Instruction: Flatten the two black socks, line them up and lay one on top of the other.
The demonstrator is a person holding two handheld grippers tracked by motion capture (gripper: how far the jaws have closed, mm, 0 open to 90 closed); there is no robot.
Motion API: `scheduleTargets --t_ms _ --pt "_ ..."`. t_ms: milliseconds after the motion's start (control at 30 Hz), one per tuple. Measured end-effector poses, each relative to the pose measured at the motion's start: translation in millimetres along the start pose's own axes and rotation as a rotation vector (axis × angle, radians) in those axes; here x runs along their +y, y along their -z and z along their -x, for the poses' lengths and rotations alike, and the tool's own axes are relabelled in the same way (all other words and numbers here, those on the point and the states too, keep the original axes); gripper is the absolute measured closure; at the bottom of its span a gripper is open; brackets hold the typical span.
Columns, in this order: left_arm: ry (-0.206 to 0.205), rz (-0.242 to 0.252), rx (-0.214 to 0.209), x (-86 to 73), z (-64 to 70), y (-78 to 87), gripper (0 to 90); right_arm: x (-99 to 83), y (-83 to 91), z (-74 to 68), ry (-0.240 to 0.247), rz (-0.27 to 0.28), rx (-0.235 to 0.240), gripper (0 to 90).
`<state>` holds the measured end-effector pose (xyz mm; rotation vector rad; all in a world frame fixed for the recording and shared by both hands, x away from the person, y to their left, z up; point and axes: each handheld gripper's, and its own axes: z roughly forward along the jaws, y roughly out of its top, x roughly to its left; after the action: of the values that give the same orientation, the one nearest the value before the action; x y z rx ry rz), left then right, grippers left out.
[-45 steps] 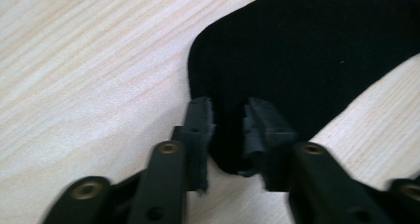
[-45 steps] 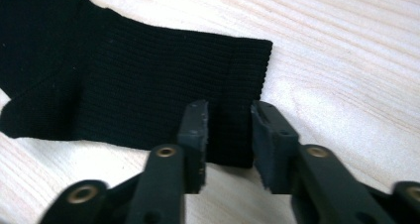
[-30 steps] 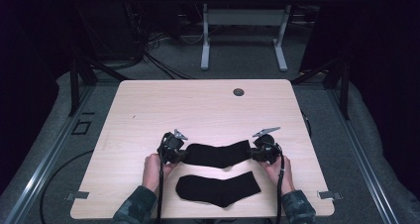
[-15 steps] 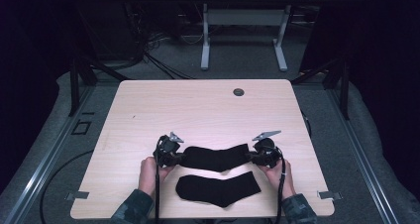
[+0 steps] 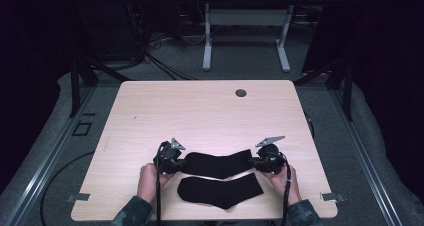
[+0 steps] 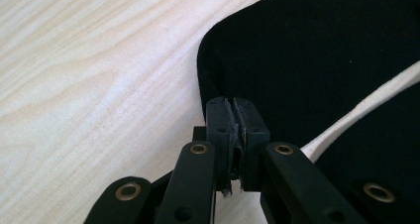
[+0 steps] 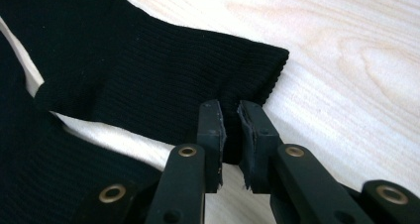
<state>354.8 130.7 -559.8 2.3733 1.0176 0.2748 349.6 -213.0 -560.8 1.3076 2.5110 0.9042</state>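
Note:
Two black socks lie on the light wood table [image 5: 200,116]. The farther sock [image 5: 216,163] is stretched left to right between my two grippers. My left gripper [image 5: 181,162] is shut on its rounded toe end; in the left gripper view the gripper [image 6: 236,110] pinches the edge of that sock [image 6: 322,50]. My right gripper [image 5: 255,161] is shut on the ribbed cuff, seen close up as the gripper [image 7: 230,116] bites the hem of the sock [image 7: 148,70]. The nearer sock [image 5: 220,190] lies flat just in front, with a thin strip of table between them.
A round grommet hole [image 5: 241,92] sits near the table's far edge. The far half of the table top is bare wood. Another table's white legs [image 5: 206,46] stand on the dark floor beyond. The person's hands [image 5: 148,178] rest near the front edge.
Both grippers have drawn the held sock a little toward the table's front edge, closing the gap to the nearer sock. The nearer sock has not moved.

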Motion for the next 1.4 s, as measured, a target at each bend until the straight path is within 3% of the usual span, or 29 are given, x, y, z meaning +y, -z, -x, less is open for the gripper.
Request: scheduleTargets --t_ms 333,400,433,500,533,567,667,733,900,1033,1133,1167,1400 --pt "-0.007 0.005 -0.006 -4.5 2.4 2.5 84.0 -5.4 0.7 -3.5 -0.007 0.004 -0.004 80.0" --pt "0.007 0.009 0.009 -4.5 1.2 3.6 75.5 -5.4 1.1 -3.9 -0.005 0.004 -0.011 74.5" --pt "0.017 0.004 0.018 -4.3 0.1 4.4 63.0 -5.4 2.3 -3.2 -0.006 0.012 -0.024 70.2" --pt "0.047 0.027 0.034 -5.2 -2.9 8.7 47.8 -6.0 6.1 -1.2 -0.018 0.045 -0.013 54.7" --pt "0.047 0.027 0.034 -5.2 -2.9 8.7 40.5 -6.0 6.1 -1.2 -0.018 0.045 -0.013 54.7" --pt "0.067 0.055 0.039 -6.6 -5.5 13.6 40.5 -6.1 9.2 0.5 -0.021 0.056 -0.008 48.9" --pt "0.09 0.112 0.046 -10.5 -11.4 29.5 20.3 -7.3 24.0 3.8 -0.016 0.112 -0.034 27.3" --pt "0.087 0.124 0.05 -11.5 -12.0 33.0 15.5 -7.6 27.3 4.3 -0.01 0.123 -0.048 24.4" --pt "0.077 0.178 0.103 -21.8 -12.3 57.1 9.5 -11.4 47.0 7.1 0.017 0.163 -0.091 9.8" --pt "0.088 0.177 0.118 -33.8 -15.7 67.9 6.0 -17.3 61.4 13.4 0.008 0.181 -0.12 0.1" --pt "0.099 0.18 0.132 -41.8 -18.5 71.6 3.7 -22.3 68.3 17.4 0.001 0.193 -0.129 0.0" --pt "0.113 0.175 0.145 -50.9 -22.1 74.6 2.4 -29.7 75.4 21.9 -0.014 0.21 -0.153 0.0" --pt "0.172 0.173 0.183 -82.8 -37.3 76.8 0.1 -53.0 85.1 39.9 -0.044 0.201 -0.19 0.0"
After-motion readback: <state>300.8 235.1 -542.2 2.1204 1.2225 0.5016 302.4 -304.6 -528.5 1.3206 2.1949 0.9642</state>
